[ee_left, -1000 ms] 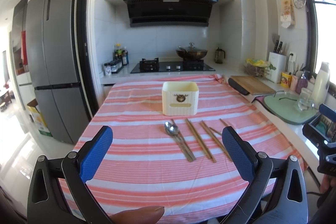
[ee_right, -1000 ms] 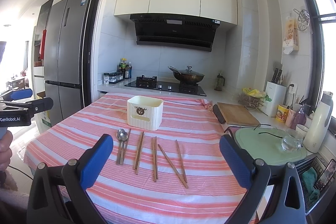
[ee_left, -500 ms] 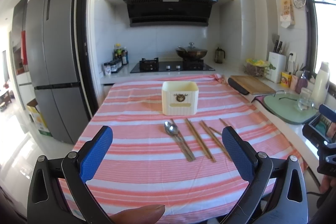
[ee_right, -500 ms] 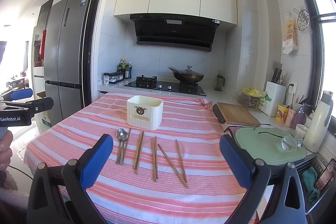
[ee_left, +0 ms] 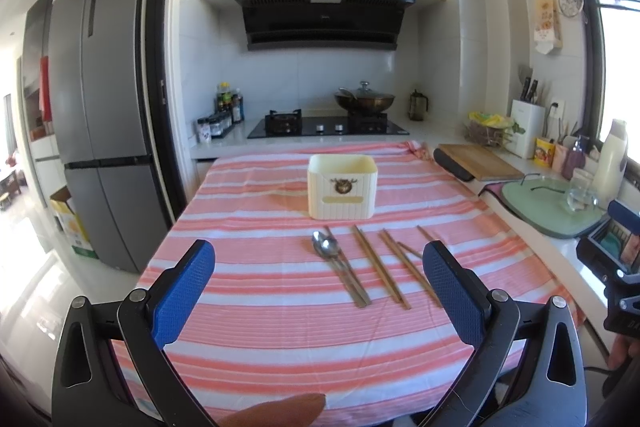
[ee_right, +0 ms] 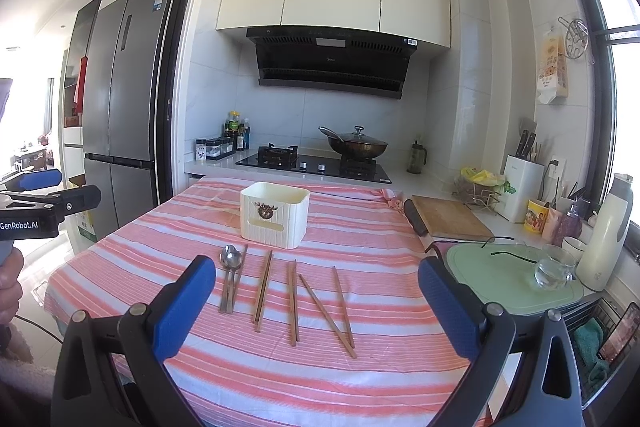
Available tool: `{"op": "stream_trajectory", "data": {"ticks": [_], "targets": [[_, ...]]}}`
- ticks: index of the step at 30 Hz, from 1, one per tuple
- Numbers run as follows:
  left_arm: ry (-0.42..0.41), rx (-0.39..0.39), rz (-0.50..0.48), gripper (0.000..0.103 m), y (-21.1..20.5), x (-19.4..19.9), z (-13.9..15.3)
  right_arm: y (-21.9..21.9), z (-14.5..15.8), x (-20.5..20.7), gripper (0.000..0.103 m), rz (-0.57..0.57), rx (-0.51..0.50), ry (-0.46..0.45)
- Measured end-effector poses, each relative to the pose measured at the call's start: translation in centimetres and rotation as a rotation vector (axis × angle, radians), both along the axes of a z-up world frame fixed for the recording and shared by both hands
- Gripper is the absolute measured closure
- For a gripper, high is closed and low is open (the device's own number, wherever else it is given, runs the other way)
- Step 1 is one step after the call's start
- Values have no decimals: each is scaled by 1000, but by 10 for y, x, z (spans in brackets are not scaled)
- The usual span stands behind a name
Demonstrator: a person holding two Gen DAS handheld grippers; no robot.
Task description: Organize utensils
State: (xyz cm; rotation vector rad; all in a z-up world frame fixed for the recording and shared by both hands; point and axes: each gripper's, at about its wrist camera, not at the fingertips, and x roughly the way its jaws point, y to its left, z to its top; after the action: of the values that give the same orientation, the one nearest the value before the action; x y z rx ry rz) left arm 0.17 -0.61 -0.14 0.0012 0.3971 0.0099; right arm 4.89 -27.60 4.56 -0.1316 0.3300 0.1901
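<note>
Fingers (ee_left: 188, 291) of the left gripper (ee_left: 318, 293) are spread wide and empty above the near desk (ee_left: 260, 331); spoons (ee_left: 332, 255) and chopsticks (ee_left: 376, 271) lie before the box (ee_left: 342, 187). From the right wrist, the right gripper (ee_right: 316, 307) also gapes empty, with chopsticks (ee_right: 294, 301) between its fingers (ee_right: 186, 303) and spoons (ee_right: 230, 263) left.

Both wrist views share the striped table (ee_left: 280, 331).

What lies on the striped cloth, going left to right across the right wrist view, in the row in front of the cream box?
spoons → first chopstick pair → second chopstick pair → splayed chopstick pair. Behind the row stands the cream box, toward its left end.
</note>
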Motion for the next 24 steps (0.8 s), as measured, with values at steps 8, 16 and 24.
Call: {"op": "stream_trajectory", "data": {"ticks": [8, 16, 24], "targets": [[4, -4, 4, 0, 0, 0, 0, 0, 0, 0, 0, 1, 1, 0], [3, -3, 2, 0, 0, 0, 1, 0, 0, 0, 0, 1, 0, 1], [3, -6, 4, 0, 0, 1, 0, -1, -1, 1, 0, 2, -2, -1]]}}
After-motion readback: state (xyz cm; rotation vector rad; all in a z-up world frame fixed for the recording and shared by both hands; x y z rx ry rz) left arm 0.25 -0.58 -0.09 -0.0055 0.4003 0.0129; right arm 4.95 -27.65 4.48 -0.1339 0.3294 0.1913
